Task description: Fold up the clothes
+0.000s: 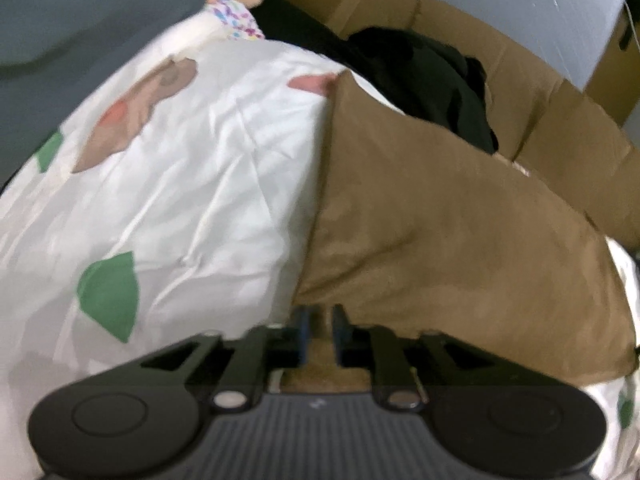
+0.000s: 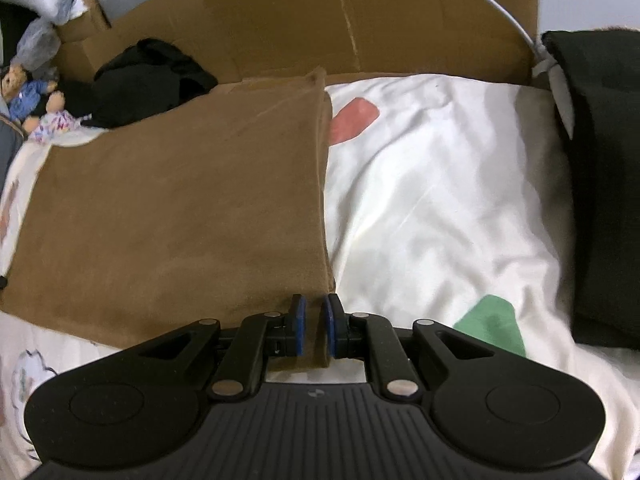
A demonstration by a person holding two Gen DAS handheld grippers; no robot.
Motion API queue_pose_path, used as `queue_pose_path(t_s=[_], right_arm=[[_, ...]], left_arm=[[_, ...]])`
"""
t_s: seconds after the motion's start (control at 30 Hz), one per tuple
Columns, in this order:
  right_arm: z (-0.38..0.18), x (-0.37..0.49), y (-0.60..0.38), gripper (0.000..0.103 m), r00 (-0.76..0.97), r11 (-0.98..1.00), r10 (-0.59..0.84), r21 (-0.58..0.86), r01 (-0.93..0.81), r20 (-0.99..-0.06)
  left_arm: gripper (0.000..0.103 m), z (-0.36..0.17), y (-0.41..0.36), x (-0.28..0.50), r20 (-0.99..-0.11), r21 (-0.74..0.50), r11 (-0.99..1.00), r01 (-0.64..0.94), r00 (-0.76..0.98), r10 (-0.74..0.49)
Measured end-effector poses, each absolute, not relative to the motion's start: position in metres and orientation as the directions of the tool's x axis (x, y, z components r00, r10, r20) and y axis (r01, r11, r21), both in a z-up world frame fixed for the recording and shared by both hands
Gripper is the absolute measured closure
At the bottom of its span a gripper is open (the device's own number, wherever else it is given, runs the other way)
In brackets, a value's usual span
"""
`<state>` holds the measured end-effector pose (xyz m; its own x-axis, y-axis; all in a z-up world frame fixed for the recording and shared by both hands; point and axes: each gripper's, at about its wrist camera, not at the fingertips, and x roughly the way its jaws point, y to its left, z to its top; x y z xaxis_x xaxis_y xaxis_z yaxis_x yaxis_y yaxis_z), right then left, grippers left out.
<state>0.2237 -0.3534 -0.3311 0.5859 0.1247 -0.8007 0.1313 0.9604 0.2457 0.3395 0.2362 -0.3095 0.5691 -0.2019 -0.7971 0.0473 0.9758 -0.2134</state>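
Home bedroom, patterned white duvet (image 2: 432, 184), stuffed dolls (image 2: 36, 100), cardboard boxes (image 2: 304, 16) behind the bed

Left tongs (image 1: 319, 330): matte black, filling the bottom of the frame; blue pads on the inner faces of both fingers.
Right tongs (image 2: 315, 330): same black build, blue pads (image 2: 300, 326) plain to see.
Linkage: angled black bars with triangular cut-outs, joined by round silver pins.
Body: ribbed dark grey centre panel with a small pale mark at its top edge.
Corners: a round black disc with an inset circle at lower left and lower right.
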Motion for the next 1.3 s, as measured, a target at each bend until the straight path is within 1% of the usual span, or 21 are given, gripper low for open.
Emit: queue_pose_path(t_s=[0.03,0.1,0.13,0.17,0.23,0.4,0.6,0.93,1.03,1.13,1.3], right_arm=[[-0.325,0.220,-0.353,0.088,0.594,0.961,0.122,0.245,0.129,-0.795],[-0.317,0.216,-0.351,0.080,0.607,0.961,0.124,0.247,0.125,-0.785],[-0.311,0.213,-0.350,0.075,0.616,0.960,0.126,0.251,0.121,-0.777],[-0.309,0.212,-0.349,0.072,0.620,0.960,0.127,0.253,0.119,-0.774],[-0.300,0.209,-0.346,0.071,0.632,0.961,0.133,0.256,0.107,-0.763],[-0.284,0.209,-0.341,0.071,0.648,0.963,0.146,0.257,0.080,-0.748],[-0.278,0.209,-0.338,0.070,0.653,0.964,0.154,0.258,0.067,-0.742],[-0.303,0.213,-0.329,0.070,0.624,0.965,0.163,0.256,0.062,-0.764],[-0.310,0.214,-0.325,0.070,0.618,0.964,0.169,0.258,0.057,-0.768],[-0.314,0.216,-0.321,0.070,0.611,0.961,0.184,0.270,0.052,-0.770],[-0.314,0.228,-0.302,0.070,0.621,0.958,0.236,0.287,-0.019,-0.747]], left_arm=[[0.076,-0.303,0.238,0.337,-0.794,-0.214,0.976,0.040,0.575,-0.197],[0.076,-0.296,0.241,0.335,-0.791,-0.233,0.972,0.028,0.577,-0.206],[0.076,-0.292,0.243,0.333,-0.789,-0.250,0.968,0.017,0.575,-0.214],[0.076,-0.289,0.244,0.331,-0.790,-0.262,0.965,0.008,0.573,-0.219],[0.076,-0.286,0.249,0.327,-0.790,-0.295,0.955,-0.013,0.566,-0.236],[0.075,-0.286,0.258,0.319,-0.771,-0.390,0.919,-0.062,0.568,-0.289],[0.075,-0.294,0.258,0.314,-0.775,-0.418,0.905,-0.074,0.549,-0.313],[0.073,-0.323,0.261,0.317,-0.779,-0.473,0.876,-0.097,0.510,-0.365],[0.069,-0.332,0.259,0.318,-0.779,-0.486,0.868,-0.099,0.498,-0.380],[0.069,-0.342,0.257,0.318,-0.778,-0.499,0.861,-0.095,0.488,-0.396],[0.070,-0.347,0.265,0.316,-0.756,-0.540,0.835,-0.101,0.495,-0.429]])
